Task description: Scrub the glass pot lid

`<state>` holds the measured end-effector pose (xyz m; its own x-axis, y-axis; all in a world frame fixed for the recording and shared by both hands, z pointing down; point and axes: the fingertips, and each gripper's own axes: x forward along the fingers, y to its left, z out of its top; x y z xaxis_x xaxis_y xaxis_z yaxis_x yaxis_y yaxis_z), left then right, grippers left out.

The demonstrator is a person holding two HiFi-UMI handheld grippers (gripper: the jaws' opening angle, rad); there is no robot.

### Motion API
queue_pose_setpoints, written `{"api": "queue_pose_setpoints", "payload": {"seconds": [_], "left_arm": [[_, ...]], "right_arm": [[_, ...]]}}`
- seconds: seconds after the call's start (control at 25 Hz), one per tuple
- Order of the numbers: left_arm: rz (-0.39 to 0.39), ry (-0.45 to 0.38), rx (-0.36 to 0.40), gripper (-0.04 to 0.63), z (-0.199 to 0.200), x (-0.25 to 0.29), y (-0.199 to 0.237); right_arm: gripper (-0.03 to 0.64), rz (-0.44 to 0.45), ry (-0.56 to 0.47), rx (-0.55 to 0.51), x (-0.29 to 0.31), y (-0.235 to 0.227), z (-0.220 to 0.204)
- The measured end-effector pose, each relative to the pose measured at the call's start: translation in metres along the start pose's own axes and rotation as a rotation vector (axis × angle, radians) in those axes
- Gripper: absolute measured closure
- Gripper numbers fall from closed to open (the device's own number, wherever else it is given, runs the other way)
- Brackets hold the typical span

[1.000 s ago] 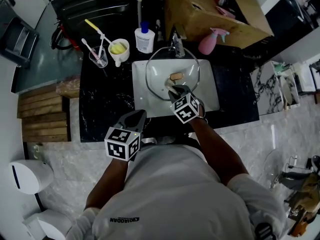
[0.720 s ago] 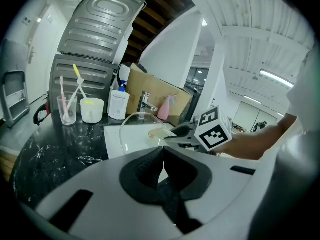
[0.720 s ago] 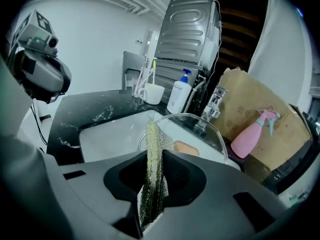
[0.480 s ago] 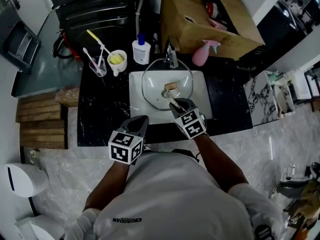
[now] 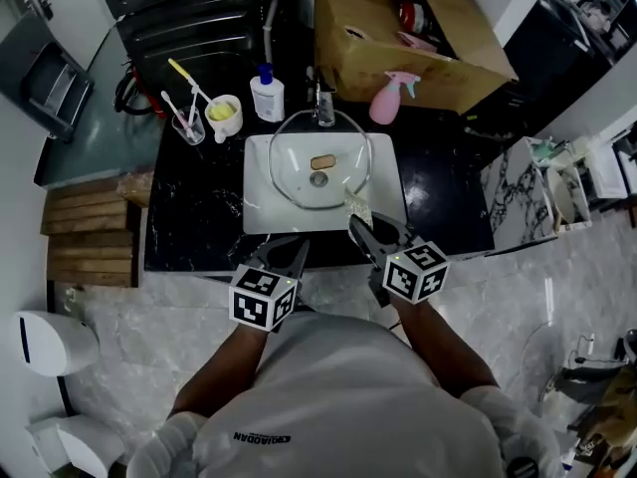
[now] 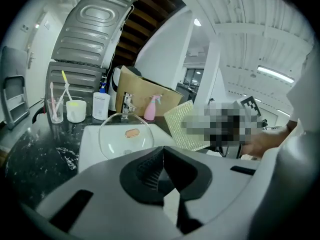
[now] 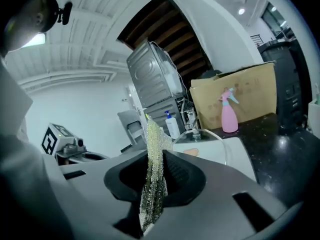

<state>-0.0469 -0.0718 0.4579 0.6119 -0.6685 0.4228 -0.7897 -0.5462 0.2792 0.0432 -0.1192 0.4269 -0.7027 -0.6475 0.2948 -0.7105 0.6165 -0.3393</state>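
**Lid propped in sink; pad clamped in right gripper**

Head view. One glass pot lid (image 5: 299, 157) is seen in the one white sink (image 5: 261, 212), tilted, with its top rim leaned back at the faucet (image 5: 323, 103) and its face turned to the sink's front edge. The lid is round, so no long axis can be given. Behind the sink are counted one white pump bottle (image 5: 264, 93), one pink spray bottle (image 5: 383, 103) and one cardboard box (image 5: 398, 38). Both grippers are held at the sink's front edge, apart from the lid. The left gripper (image 5: 291, 252) is at the front left. The right gripper (image 5: 360, 229) is at the front right, with one scrub pad (image 5: 356, 207) sticking out over the sink's front rim.

Left gripper view. The jaws are seen pressed together with nothing between them. The lid is seen upright over the sink, ahead of the jaws.

Right gripper view. The jaws are clamped on the scrub pad, which is held on edge, its long axis running up out of the jaws. The lid's rim is seen beyond, over the sink.
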Motion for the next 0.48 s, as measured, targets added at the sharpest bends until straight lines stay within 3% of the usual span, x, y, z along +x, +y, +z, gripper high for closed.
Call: {"api": "queue_pose_setpoints", "payload": {"seconds": [0.28,0.4,0.48], "left_arm": [[-0.012,-0.063,0.0,0.58,-0.008,-0.005,-0.086],[-0.018,-0.042,0.017,0.58,-0.028,-0.01,-0.122],[-0.021,-0.017,0.024,0.58,-0.044,-0.014,-0.142]], "right_arm": [[0.532,0.038,-0.072,-0.011,-0.092,0.02,-0.014],[0.532,0.04,-0.047,0.027,-0.12,0.024,-0.031],[0.532,0.033,-0.032,-0.006,-0.137,0.029,-0.045]]}}
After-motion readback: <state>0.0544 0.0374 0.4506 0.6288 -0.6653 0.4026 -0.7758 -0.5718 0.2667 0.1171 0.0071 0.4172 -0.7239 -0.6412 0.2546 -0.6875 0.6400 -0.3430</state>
